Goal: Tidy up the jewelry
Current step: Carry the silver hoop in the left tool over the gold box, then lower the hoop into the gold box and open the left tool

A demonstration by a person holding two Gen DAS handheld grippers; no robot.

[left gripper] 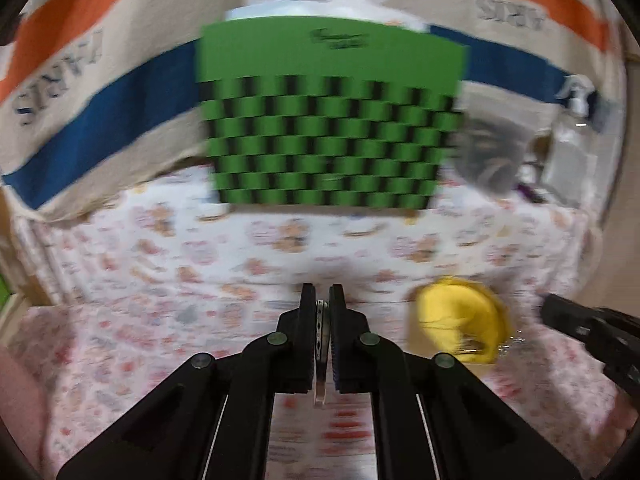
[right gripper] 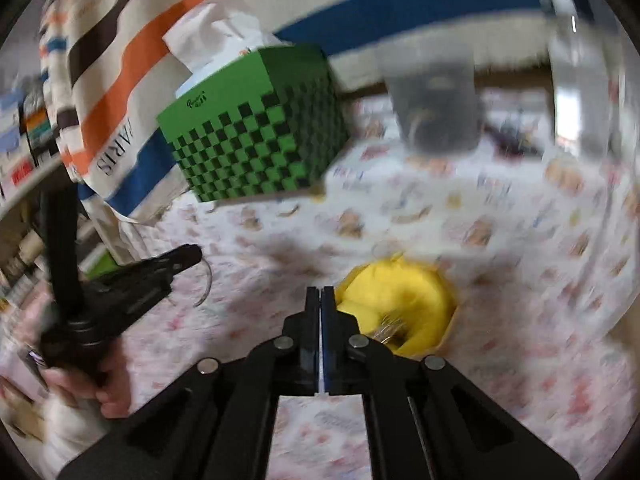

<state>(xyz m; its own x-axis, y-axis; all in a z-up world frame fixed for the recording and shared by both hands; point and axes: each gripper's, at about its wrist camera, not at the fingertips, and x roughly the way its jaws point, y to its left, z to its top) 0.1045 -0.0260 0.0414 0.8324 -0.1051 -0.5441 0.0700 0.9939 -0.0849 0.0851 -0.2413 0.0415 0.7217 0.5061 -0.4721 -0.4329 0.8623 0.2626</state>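
Note:
My left gripper [left gripper: 322, 296] is shut on a thin silver bangle [left gripper: 320, 328], seen edge-on between its pads. In the right wrist view the same gripper [right gripper: 192, 254] is at the left in a person's hand, and the bangle [right gripper: 206, 286] hangs from its tip as a curved hoop. A yellow cushioned jewelry box [left gripper: 460, 324] lies open on the patterned cloth, with shiny silver pieces [right gripper: 390, 326] in it. My right gripper [right gripper: 321, 294] is shut with nothing between its fingers, just left of the yellow box [right gripper: 400, 308]. It enters the left wrist view at the right edge [left gripper: 548, 308].
A green checkered tissue box [left gripper: 328, 120] [right gripper: 256, 136] stands at the back against a striped tote bag [left gripper: 100, 92]. A grey cup [right gripper: 436, 112] and a clear bottle [right gripper: 580, 80] stand at the back right. Shelves [right gripper: 24, 152] run along the left.

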